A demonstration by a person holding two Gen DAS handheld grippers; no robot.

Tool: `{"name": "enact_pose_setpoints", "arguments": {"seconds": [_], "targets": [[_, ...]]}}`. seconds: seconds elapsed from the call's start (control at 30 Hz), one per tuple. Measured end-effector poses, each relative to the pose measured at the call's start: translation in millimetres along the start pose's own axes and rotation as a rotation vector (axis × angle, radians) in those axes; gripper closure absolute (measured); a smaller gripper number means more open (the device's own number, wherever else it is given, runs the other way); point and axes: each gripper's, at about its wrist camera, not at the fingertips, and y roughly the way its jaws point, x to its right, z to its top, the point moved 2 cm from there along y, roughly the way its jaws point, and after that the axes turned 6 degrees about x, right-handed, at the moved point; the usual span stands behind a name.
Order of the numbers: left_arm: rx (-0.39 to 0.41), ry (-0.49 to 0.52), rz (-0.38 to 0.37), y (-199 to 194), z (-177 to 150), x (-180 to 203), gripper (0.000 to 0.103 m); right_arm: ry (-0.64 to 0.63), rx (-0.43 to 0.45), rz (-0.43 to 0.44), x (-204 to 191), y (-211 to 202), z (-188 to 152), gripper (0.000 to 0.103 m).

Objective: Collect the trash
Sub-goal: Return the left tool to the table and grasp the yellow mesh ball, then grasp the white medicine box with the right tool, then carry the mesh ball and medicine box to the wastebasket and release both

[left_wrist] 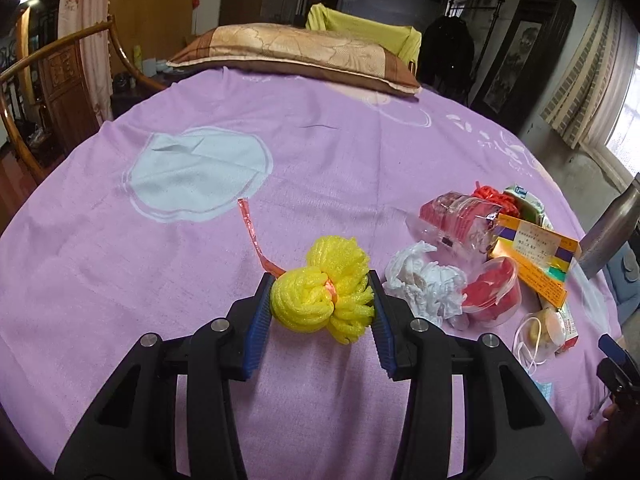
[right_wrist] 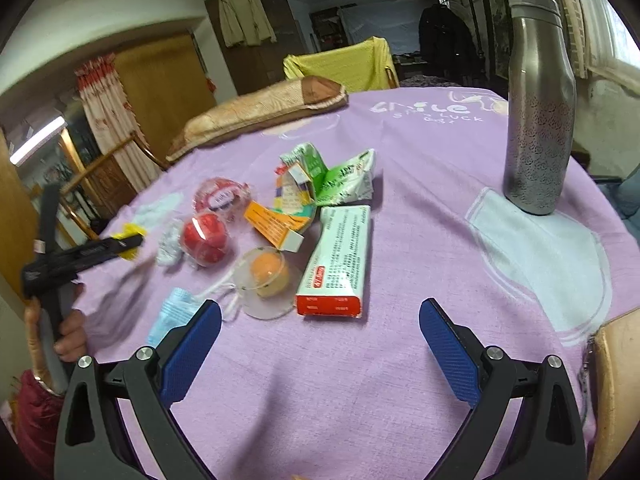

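In the left wrist view, the left gripper (left_wrist: 322, 300) is closed on the yellow foam net (left_wrist: 322, 300). Both blue fingers (left_wrist: 260, 312) press its sides, so the grasp step seems done. The net is soft and bunched into a ball, tied in the middle with a red ribbon (left_wrist: 252, 232) that trails away over the purple cloth (left_wrist: 320, 140). It still lies on the bench, near the front edge and about in the middle. To its right, towards the right edge, the other trash makes a heap: a crumpled white tissue (left_wrist: 424, 284), a red cup (left_wrist: 494, 294), an orange box (left_wrist: 532, 256) and clear plastic wrap (left_wrist: 456, 220). I think the next move is to lift the net and carry it to a bin, but no bin shows in either view. The foam gives under pressure, so the hold must stay firm, and the ribbon may drag.

In the right wrist view, the right gripper (right_wrist: 320, 344) has its fingers wide apart with nothing between them, above bare cloth near the front edge. In front of it lie a white and red box (right_wrist: 340, 256), a clear dome with an orange thing inside (right_wrist: 266, 276), a green packet (right_wrist: 344, 180) and a light blue wrapper (right_wrist: 172, 312). A steel bottle (right_wrist: 538, 104) stands upright near the right edge, well apart from the trash. At the far left the net shows as a bit of yellow in the other gripper, which a hand (right_wrist: 64, 332) holds.
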Motion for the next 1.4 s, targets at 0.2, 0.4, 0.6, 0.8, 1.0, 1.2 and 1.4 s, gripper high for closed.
{"name": "enact_pose_setpoints", "arguments": {"seconds": [0.2, 0.4, 0.6, 0.8, 1.0, 1.2, 1.4], "targets": [[0.007, 0.008, -0.024, -2.6, 0.8, 1.6, 0.057, -0.033, -0.096, -0.025, -8.7, 23.2, 3.6, 0.020], [0.006, -0.003, -0.053, -1.7, 1.4, 0.3, 0.057, 0.026, -0.101, -0.095, 8.1, 42.5, 29.4, 0.028], [-0.006, -0.008, -0.070, 1.9, 2.1, -0.3, 0.057, -0.028, -0.203, -0.112, -0.5, 78.9, 26.8, 0.048], [-0.012, 0.000, -0.079, 2.4, 1.3, 0.7, 0.057, 0.001, -0.179, -0.105, 3.6, 75.0, 26.7, 0.061], [0.007, 0.001, -0.098, -11.3, -2.4, 0.3, 0.057, 0.040, -0.073, -0.095, 13.0, 27.1, 27.4, 0.061], [0.026, 0.033, -0.058, -39.6, -16.1, 3.7, 0.057, 0.032, -0.011, -0.022, 9.1, -13.8, 23.4, 0.061], [0.070, -0.009, -0.031, -76.8, -20.9, -12.6, 0.057, 0.021, 0.034, 0.062, -7.6, -41.9, 20.6, 0.061]]}}
